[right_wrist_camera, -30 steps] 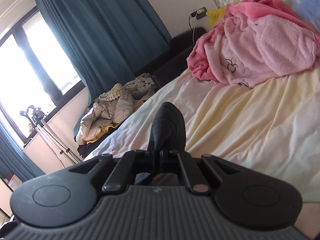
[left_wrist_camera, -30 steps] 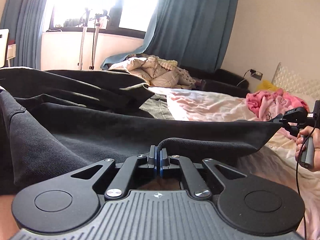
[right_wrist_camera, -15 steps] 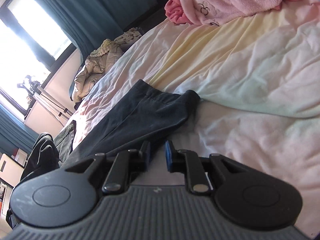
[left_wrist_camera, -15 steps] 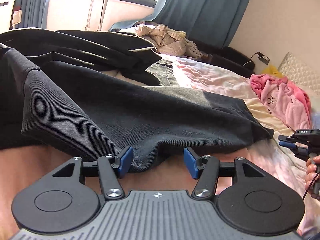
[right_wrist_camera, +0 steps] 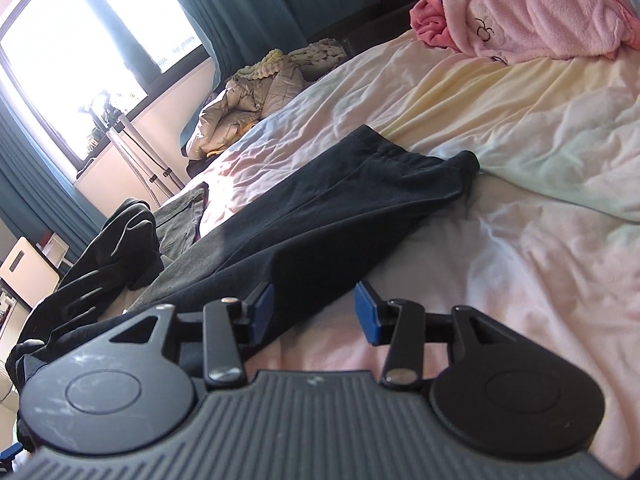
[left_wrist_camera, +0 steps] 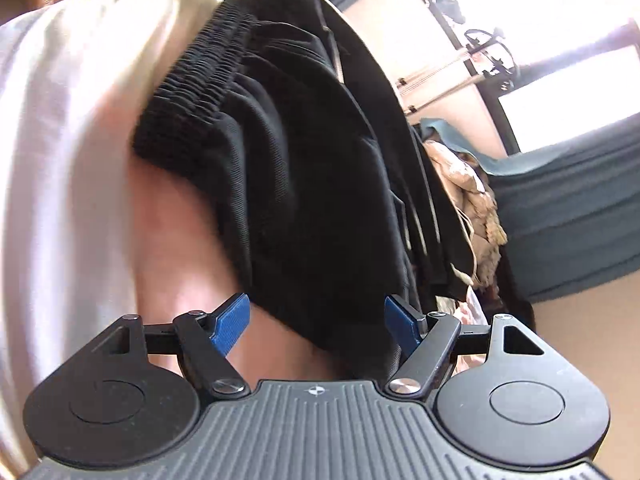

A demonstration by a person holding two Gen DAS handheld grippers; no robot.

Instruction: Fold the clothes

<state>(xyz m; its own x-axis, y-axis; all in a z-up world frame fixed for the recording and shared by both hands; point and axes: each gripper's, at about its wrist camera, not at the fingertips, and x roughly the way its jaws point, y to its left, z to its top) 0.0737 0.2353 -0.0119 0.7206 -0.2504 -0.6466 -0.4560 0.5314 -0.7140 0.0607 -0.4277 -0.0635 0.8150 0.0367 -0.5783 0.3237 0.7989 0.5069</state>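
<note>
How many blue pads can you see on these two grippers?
4. The left gripper shows one on each finger, either side of the black trousers' edge; the right gripper shows two more above the bedsheet. None looks hidden.

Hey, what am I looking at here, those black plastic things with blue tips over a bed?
Those are hand-held tongs a person uses to fold clothes, one per hand, each carrying a camera that looks along its fingers. One picture is from the left tongs, the other from the right tongs. Dark trousers lie across a pale bedsheet, with a pink blanket farther back. Both tongs have just been opening and grip nothing; the left faces the trousers' elastic waistband.
</note>
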